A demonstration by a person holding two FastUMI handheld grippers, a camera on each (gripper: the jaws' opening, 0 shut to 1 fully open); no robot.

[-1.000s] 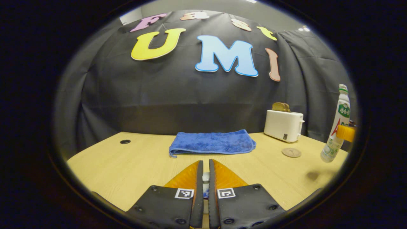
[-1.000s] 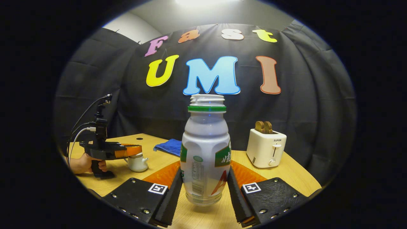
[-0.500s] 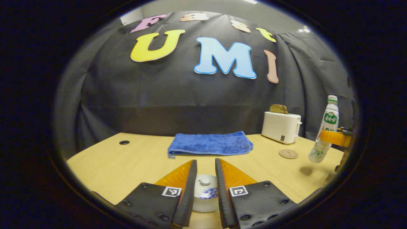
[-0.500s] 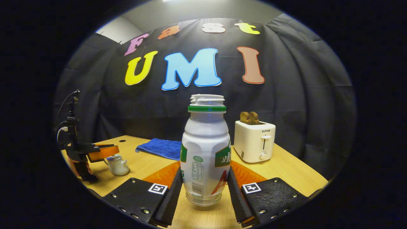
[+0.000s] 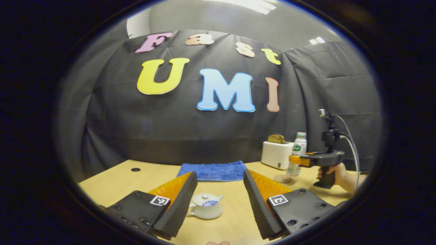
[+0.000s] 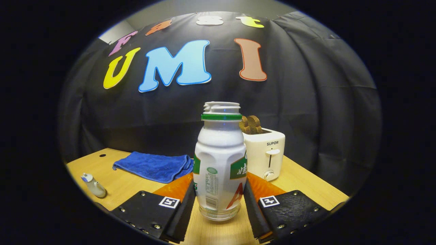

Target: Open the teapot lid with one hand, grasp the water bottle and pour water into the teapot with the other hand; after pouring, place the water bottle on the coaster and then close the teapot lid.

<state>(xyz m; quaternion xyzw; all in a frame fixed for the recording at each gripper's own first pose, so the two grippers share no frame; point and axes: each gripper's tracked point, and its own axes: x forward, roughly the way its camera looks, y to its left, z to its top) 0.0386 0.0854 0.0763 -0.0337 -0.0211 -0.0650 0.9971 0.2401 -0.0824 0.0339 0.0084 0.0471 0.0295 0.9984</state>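
Left gripper (image 5: 218, 200) jaws released, lidded teapot (image 5: 206, 210) between them on counter (image 5: 115, 180); right gripper (image 6: 219, 204) jaws grasping water bottle (image 6: 220, 163).

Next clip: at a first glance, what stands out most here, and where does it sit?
In the right gripper view, the uncapped water bottle dominates the centre, clamped upright between the right gripper fingers, with a white toaster close behind it. In the left gripper view, the small white teapot, lid on, sits on the wooden table between the wide-open left gripper fingers, with a blue towel beyond.
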